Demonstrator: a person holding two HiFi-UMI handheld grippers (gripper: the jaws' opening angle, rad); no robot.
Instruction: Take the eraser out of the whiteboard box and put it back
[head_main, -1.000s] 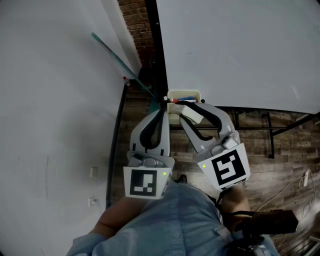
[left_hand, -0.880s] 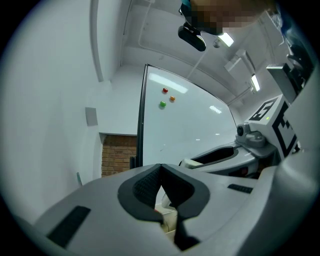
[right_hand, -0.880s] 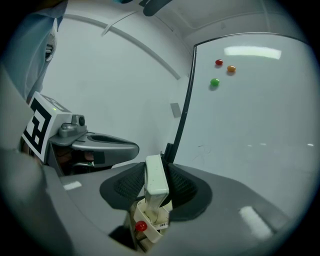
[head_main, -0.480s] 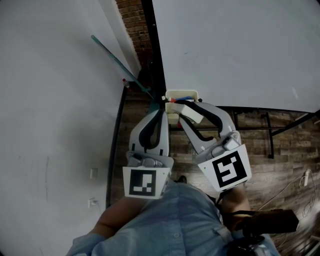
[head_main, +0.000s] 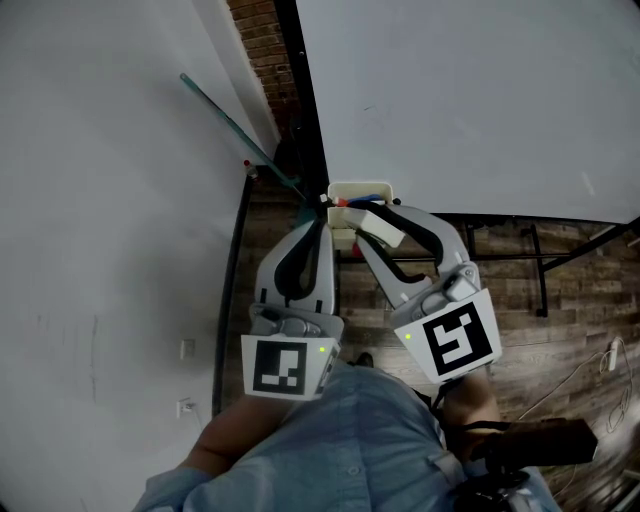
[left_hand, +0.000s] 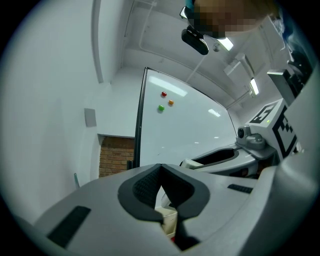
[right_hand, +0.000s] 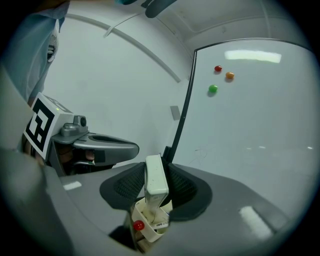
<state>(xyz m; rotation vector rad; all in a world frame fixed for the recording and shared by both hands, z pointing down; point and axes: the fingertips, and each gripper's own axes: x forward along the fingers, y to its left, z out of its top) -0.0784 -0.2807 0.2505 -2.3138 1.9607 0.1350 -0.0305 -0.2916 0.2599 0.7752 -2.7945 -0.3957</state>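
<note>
right gripper: fingers clamped on eraser, upright between them | box: just under right fingers, eraser's lower end at its mouth, red-capped marker inside | left gripper: fingers closed together, empty, box just beyond fingertips

**Grey grippers, blue shirt**

The left gripper and right gripper have smooth grey shells, with black ribbed pads lining the fingers. Each bears a white marker cube with black squares and a small green light. The person wears a light blue buttoned shirt.
</note>
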